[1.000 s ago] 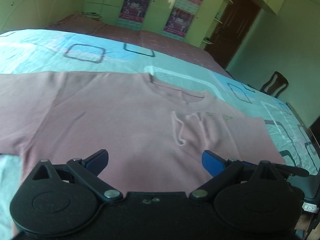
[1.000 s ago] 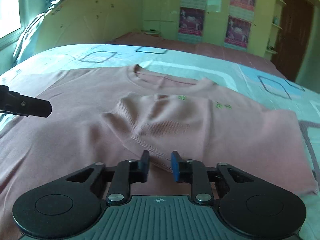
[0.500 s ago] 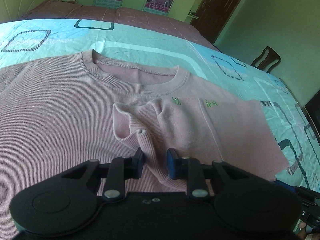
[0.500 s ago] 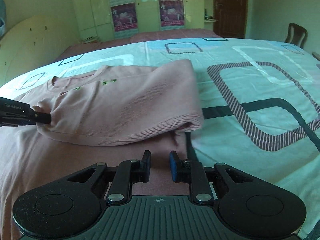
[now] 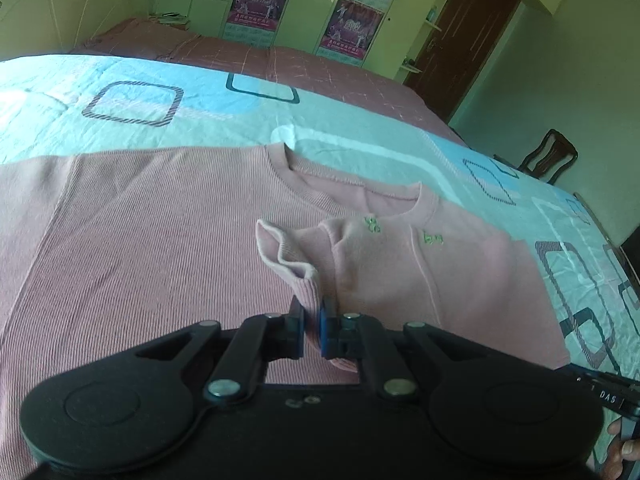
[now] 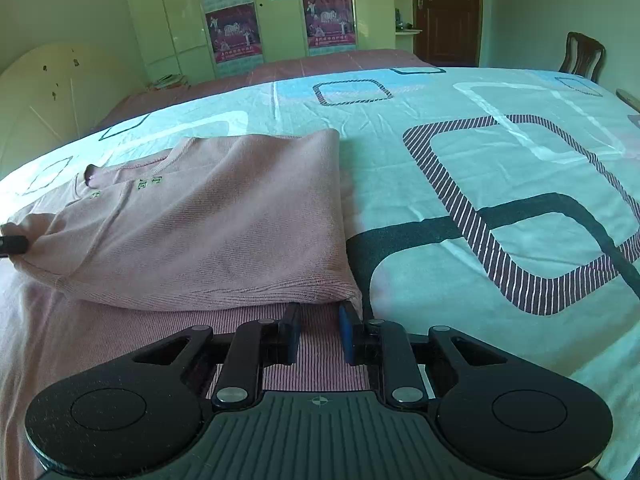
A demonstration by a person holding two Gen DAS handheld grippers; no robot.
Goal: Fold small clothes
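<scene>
A pink ribbed t-shirt (image 5: 152,232) lies flat on the bed, its right side folded over the front (image 6: 224,236). The folded sleeve cuff (image 5: 288,258) bunches up in the middle. My left gripper (image 5: 311,322) is shut on this cuff fabric. Its tip shows at the left edge of the right wrist view (image 6: 12,245). My right gripper (image 6: 318,330) sits at the shirt's bottom hem (image 6: 280,292), jaws partly open with a gap, holding nothing, over the lower layer.
The bed sheet (image 6: 460,184) is light blue with dark rounded squares. A second bed with a pink cover (image 5: 280,64) lies beyond. A wooden chair (image 5: 548,156) and a brown door (image 5: 468,36) stand at the far right. Wardrobes with posters (image 6: 276,12) line the back wall.
My left gripper closed on the sleeve cuff and pulled back slightly. My right gripper moved from the shirt's middle to the bottom hem on the right and opened a little.
</scene>
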